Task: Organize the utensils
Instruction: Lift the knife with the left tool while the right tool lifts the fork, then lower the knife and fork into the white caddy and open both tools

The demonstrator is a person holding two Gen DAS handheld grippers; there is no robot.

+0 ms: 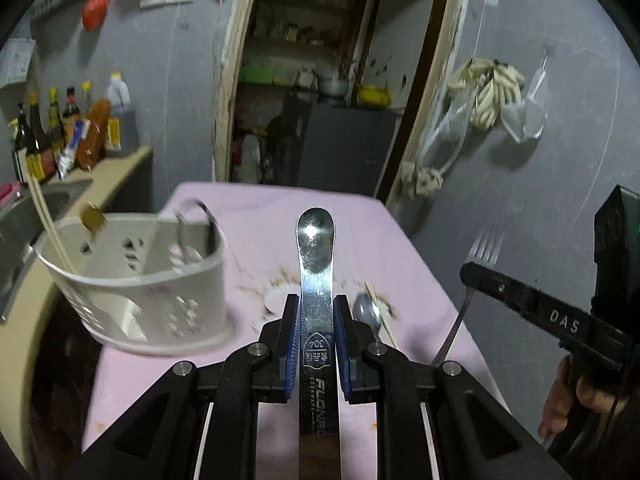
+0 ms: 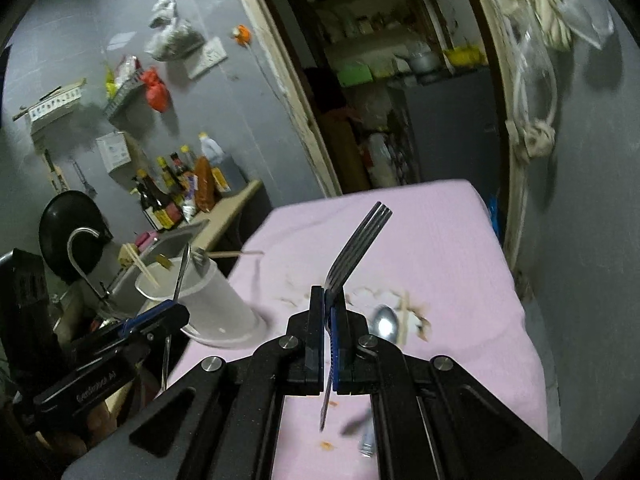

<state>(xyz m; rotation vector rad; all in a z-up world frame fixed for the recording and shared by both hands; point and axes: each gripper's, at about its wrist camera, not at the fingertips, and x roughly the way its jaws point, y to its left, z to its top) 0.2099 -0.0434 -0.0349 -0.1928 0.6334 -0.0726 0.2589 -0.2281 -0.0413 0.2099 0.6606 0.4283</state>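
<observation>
Carrying two utensils at once: a flat steel spoon (image 1: 315,264) is clamped at frame centre by the left gripper (image 1: 316,340), a fork (image 2: 352,252) by the right gripper (image 2: 330,344), both above the pink tablecloth (image 1: 256,216). Next, each would likely be lowered into the white utensil holder (image 1: 132,280), centre left. A small spoon (image 2: 385,325) is left lying on the cloth.

Looking dim and bluish in both views, with dark vignetting and strong bending at the round edges. Glaring brightly on the spoon (image 1: 316,240) bowl in the left wrist view. Blurring from motion on the white utensil holder (image 1: 136,280) and the hanging bags (image 2: 560,12). Casting soft shadows onto the grey wall (image 2: 592,160).
</observation>
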